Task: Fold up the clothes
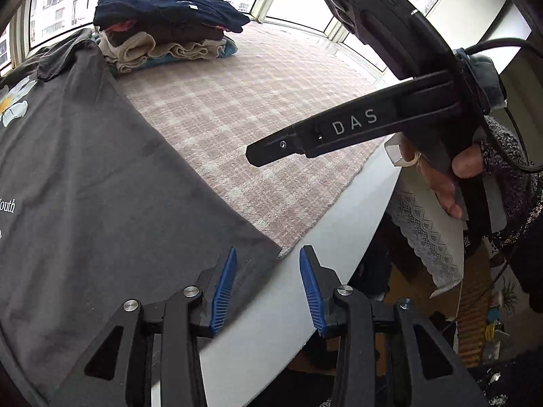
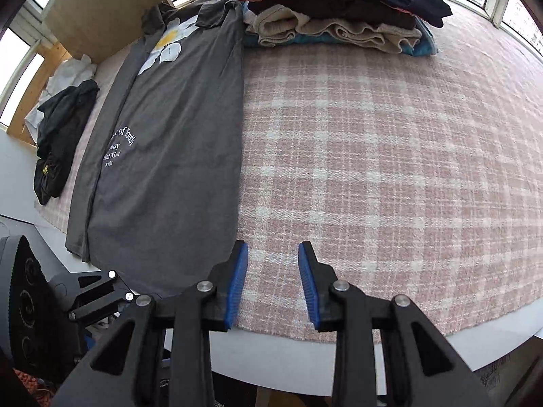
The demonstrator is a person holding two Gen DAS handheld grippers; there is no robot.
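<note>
We see the grey shirt (image 2: 163, 156) lying flat on the pink plaid blanket (image 2: 373, 156) that covers the bench (image 2: 278, 356). It is folded into a long narrow strip. Long axis runs from the near bench edge away toward the windows. Collar (image 2: 213, 13) is at the far end, hem at the near end, just at the blanket's edge. Flower print (image 2: 169, 42) sits near the collar, white lettering (image 2: 120, 146) about midway down.

Right gripper (image 2: 273, 281): fingers apart, nothing between them, hovering over bare blanket just beside the shirt's near right corner. Whether the left blue pad (image 2: 237, 281) touches the cloth, we cannot tell.

Left gripper (image 1: 268, 288): fingers apart, nothing clamped. In the left wrist view it hangs over the shirt's hem corner (image 1: 258, 254) and the white bench edge (image 1: 271, 322).

Stack of folded clothes (image 2: 339, 10) sits at the far end of the blanket, right beside the collar, dark navy piece on top. A black garment (image 2: 57, 142) lies crumpled well off to the left of the shirt.

In the left wrist view a hand (image 1: 451, 176) holds the right gripper's handle above the bench edge.
</note>
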